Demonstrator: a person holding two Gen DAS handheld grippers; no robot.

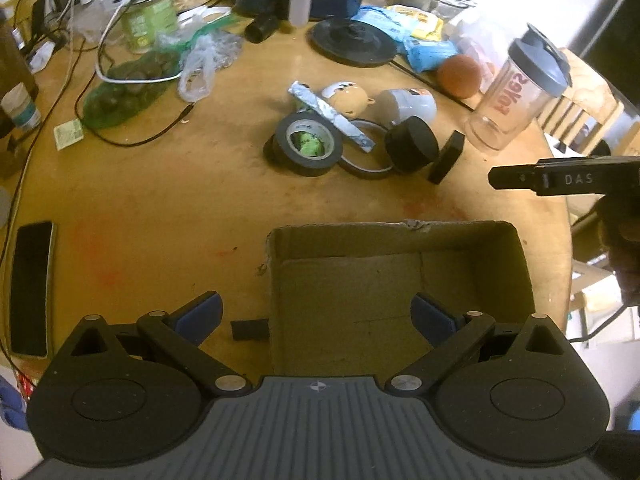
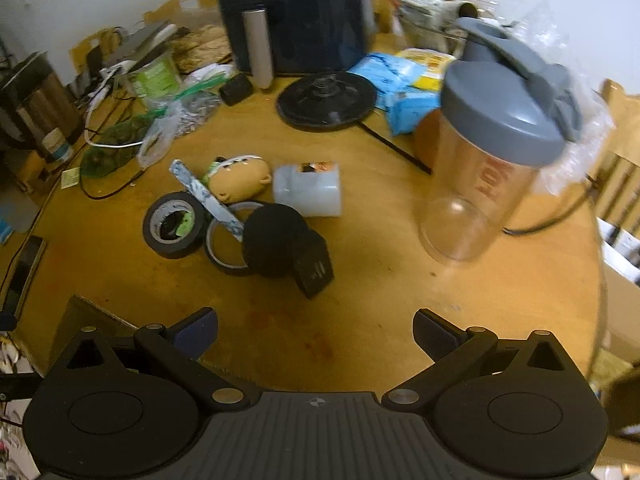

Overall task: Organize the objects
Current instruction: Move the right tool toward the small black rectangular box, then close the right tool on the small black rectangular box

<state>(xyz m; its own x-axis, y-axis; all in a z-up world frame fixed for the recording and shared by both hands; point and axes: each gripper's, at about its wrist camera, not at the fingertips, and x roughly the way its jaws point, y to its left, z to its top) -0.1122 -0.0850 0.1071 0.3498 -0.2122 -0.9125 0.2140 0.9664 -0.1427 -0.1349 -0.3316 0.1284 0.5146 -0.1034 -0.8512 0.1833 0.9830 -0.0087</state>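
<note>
Both hand-held grippers, left [image 1: 316, 312] and right [image 2: 316, 332], are hanging wide open, empty. Black tape roll [image 2: 173, 225] is lying mid-tabletop [image 2: 360, 300] beyond the cardboard box [image 1: 400, 236]; light, stiff, probably pinching across rim.

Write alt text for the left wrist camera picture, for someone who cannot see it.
An open left gripper hovers over an empty cardboard box on a cluttered round wooden table. Beyond the box lie a black tape roll, a small plush toy and a shaker bottle; the right gripper enters from the right.
</note>
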